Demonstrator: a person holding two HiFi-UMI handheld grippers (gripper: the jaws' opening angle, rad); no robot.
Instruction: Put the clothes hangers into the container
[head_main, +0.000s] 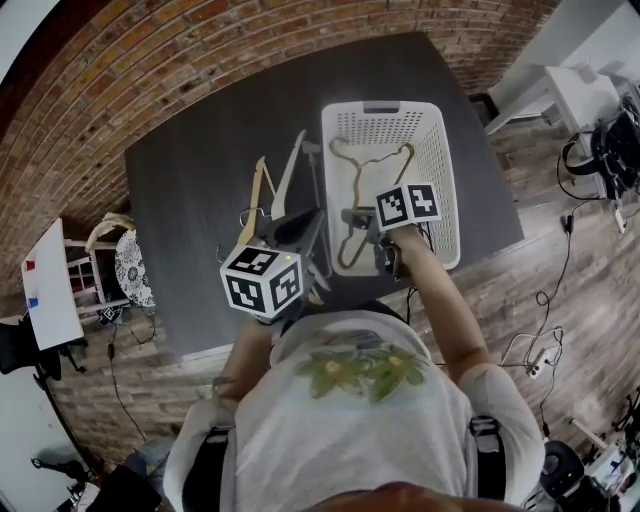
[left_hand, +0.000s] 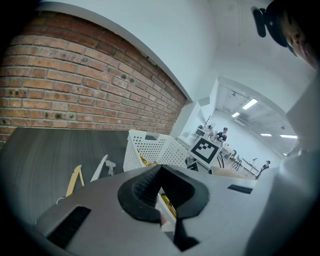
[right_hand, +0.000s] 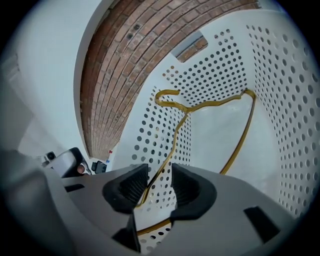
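A white perforated basket (head_main: 446, 170) stands on the dark table (head_main: 195, 210). A gold wire hanger (head_main: 383, 162) lies inside it. My right gripper (head_main: 358, 218) reaches into the basket's near end. In the right gripper view the gold hanger (right_hand: 215, 104) runs between the jaws of the right gripper (right_hand: 159, 171), which stand open with a gap at the pads. A wooden hanger (head_main: 260, 185) and a pale plastic hanger (head_main: 290, 170) lie on the table left of the basket. My left gripper (head_main: 295, 228) hovers beside them, its pads met at the tips (left_hand: 161, 167), holding nothing.
The left gripper view shows the basket (left_hand: 150, 147) ahead to the right, with the wooden hanger (left_hand: 75, 180) and the plastic hanger (left_hand: 100, 167) to the left. A brick wall backs the table. Cables lie on the wooden floor (head_main: 560, 270) at the right.
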